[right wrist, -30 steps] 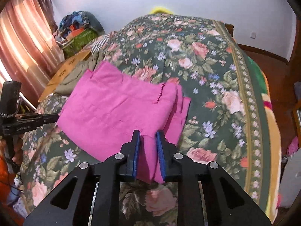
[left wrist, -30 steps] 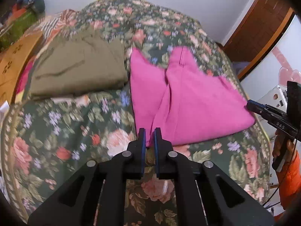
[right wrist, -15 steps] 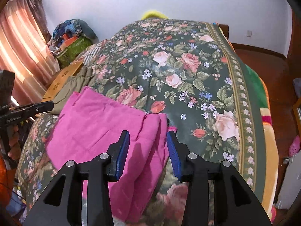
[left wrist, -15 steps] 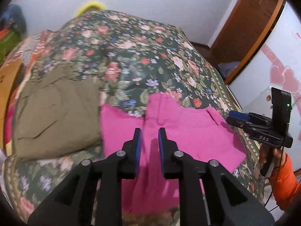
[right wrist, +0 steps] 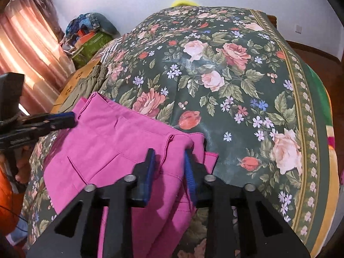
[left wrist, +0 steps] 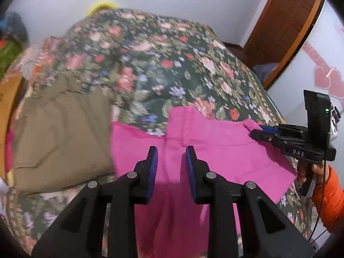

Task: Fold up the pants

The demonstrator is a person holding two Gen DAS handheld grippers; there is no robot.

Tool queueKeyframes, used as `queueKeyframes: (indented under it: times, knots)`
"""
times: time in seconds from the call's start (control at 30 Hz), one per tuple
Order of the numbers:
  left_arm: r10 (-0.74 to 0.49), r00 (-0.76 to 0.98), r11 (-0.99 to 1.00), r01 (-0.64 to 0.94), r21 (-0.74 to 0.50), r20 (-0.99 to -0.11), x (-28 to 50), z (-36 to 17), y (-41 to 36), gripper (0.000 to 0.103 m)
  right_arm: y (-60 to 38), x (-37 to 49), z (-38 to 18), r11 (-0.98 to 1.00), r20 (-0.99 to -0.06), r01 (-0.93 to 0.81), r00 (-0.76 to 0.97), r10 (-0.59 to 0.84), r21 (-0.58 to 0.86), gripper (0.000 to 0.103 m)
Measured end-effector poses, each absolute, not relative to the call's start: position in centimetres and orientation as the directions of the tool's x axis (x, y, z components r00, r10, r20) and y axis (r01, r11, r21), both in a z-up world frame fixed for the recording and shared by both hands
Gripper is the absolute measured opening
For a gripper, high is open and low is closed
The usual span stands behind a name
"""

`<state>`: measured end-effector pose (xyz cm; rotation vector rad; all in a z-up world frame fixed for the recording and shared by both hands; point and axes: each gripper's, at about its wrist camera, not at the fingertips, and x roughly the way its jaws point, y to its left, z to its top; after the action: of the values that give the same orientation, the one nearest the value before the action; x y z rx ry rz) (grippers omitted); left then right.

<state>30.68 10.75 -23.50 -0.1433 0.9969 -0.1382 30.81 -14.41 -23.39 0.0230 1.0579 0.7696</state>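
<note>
The pink pants (left wrist: 215, 150) lie folded on the floral bedspread (left wrist: 161, 64), near its front edge. My left gripper (left wrist: 171, 157) is open, its blue pads just above the pants' near fold, holding nothing. In the right wrist view the pants (right wrist: 107, 150) fill the lower left. My right gripper (right wrist: 168, 159) is open over their right folded edge, and its right pad touches the cloth. Each gripper shows in the other's view, the right one (left wrist: 262, 133) at the pants' right corner, the left one (right wrist: 64, 118) at their left corner.
Folded olive pants (left wrist: 62, 137) lie left of the pink ones. A wooden board (right wrist: 71, 81) and piled items (right wrist: 90, 34) stand at the bed's left, by a curtain (right wrist: 25, 60). A wooden door (left wrist: 286, 21) is at the right. The bedspread (right wrist: 236, 75) stretches beyond.
Both grippers have opened and let go of the pink pants. They moved forward over the bed, and the pants now lie folded over, further up the bedspread.
</note>
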Motion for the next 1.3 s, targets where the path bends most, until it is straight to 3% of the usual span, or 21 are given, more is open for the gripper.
queueKeyframes:
  times: [0.3, 0.7, 0.87, 0.97, 1.1, 1.13, 1.17, 1.23, 1.3]
  knots:
    - [-0.182, 0.485, 0.977, -0.011, -0.214, -0.855, 25.0, -24.8, 13.7, 0.03, -14.6, 30.5, -22.5, 0.747, -0.736, -0.56, 0.321, 0.595, 0.36, 0.013]
    - [-0.161, 0.474, 0.966, -0.105, -0.237, -0.865, 23.9, -28.2, 14.6, 0.035, -14.0, 30.4, -21.3, 0.771, -0.736, -0.593, 0.409, 0.539, 0.234, 0.009]
    - [-0.12, 0.485, 0.979, -0.085, -0.184, -0.866, 23.6, -28.1, 13.9, 0.035, -13.9, 31.0, -22.7, 0.781, -0.764, -0.578, 0.384, 0.518, 0.238, 0.009]
    - [-0.142, 0.482, 0.971, -0.101, -0.216, -0.865, 23.6, -27.8, 14.6, 0.035, -14.0, 31.2, -23.1, 0.781, -0.785, -0.559, 0.336, 0.52, 0.278, 0.015]
    - [-0.098, 0.495, 0.977, -0.118, -0.179, -0.863, 23.6, -26.3, 15.1, 0.037, -15.4, 30.9, -21.8, 0.788, -0.779, -0.534, 0.334, 0.531, 0.308, 0.038]
    - [-0.086, 0.508, 0.978, -0.123, -0.171, -0.857, 23.6, -25.6, 15.3, 0.045, -15.8, 30.7, -21.2, 0.791, -0.773, -0.532, 0.347, 0.53, 0.303, 0.043]
    - [-0.076, 0.521, 0.978, -0.129, -0.166, -0.85, 23.7, -25.1, 15.3, 0.058, -16.2, 30.4, -20.8, 0.791, -0.769, -0.534, 0.356, 0.53, 0.299, 0.045]
    - [-0.062, 0.562, 0.976, -0.138, -0.167, -0.825, 23.7, -23.6, 15.5, 0.073, -16.7, 30.0, -20.1, 0.793, -0.767, -0.534, 0.363, 0.528, 0.293, 0.048]
    - [-0.075, 0.585, 0.977, -0.118, -0.176, -0.808, 24.0, -22.5, 15.1, 0.076, -17.3, 29.5, -19.6, 0.798, -0.769, -0.527, 0.366, 0.524, 0.292, 0.05]
